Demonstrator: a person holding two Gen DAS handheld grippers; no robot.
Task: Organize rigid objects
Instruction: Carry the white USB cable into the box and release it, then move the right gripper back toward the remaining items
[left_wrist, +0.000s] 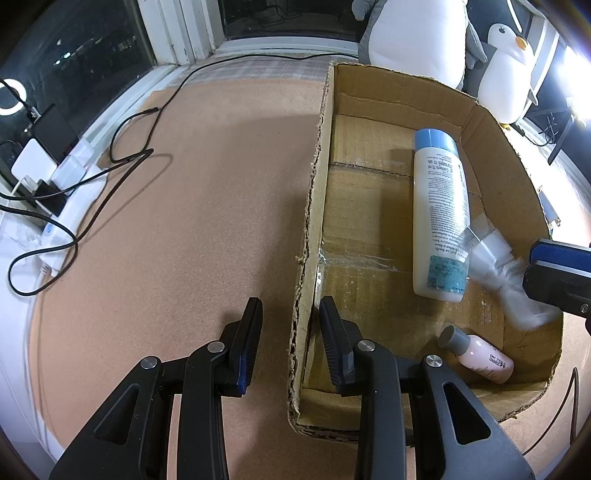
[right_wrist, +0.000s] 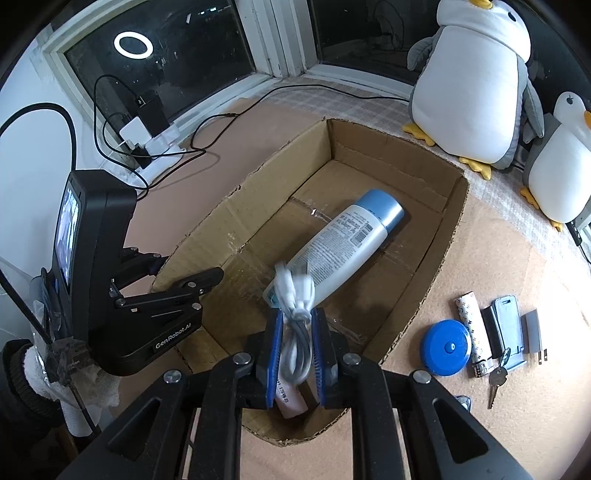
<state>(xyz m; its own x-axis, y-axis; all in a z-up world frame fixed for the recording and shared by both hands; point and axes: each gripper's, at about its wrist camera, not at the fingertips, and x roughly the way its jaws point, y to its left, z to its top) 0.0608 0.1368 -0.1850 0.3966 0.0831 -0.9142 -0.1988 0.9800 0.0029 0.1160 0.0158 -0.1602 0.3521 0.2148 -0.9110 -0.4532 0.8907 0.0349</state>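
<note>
Right gripper (right_wrist: 296, 332) hangs over the near end of the cardboard box (right_wrist: 448, 206), jaws nearly shut with a bagged, coiled white cable (right_wrist: 295, 295) between the pads. The bundle looks motion-blurred in both views, so the grip may be loosening; likely a drop into the box.

Left gripper (left_wrist: 290, 339) straddles the box's near left wall (left_wrist: 308, 229), one finger outside, one inside, jaws narrow and pinching the cardboard. Probable purpose: steadying the box while items go in.

Already inside, lying flat: a white bottle with blue cap (right_wrist: 347, 240) and a small pink bottle (left_wrist: 484, 358) at the near end.

Still waiting on the tabletop (right_wrist: 480, 266) right of the box: blue tape measure (right_wrist: 447, 347), patterned lighter (right_wrist: 471, 325), a grey case (right_wrist: 508, 328), keys (right_wrist: 496, 380), a plug adapter (right_wrist: 535, 339).
</note>
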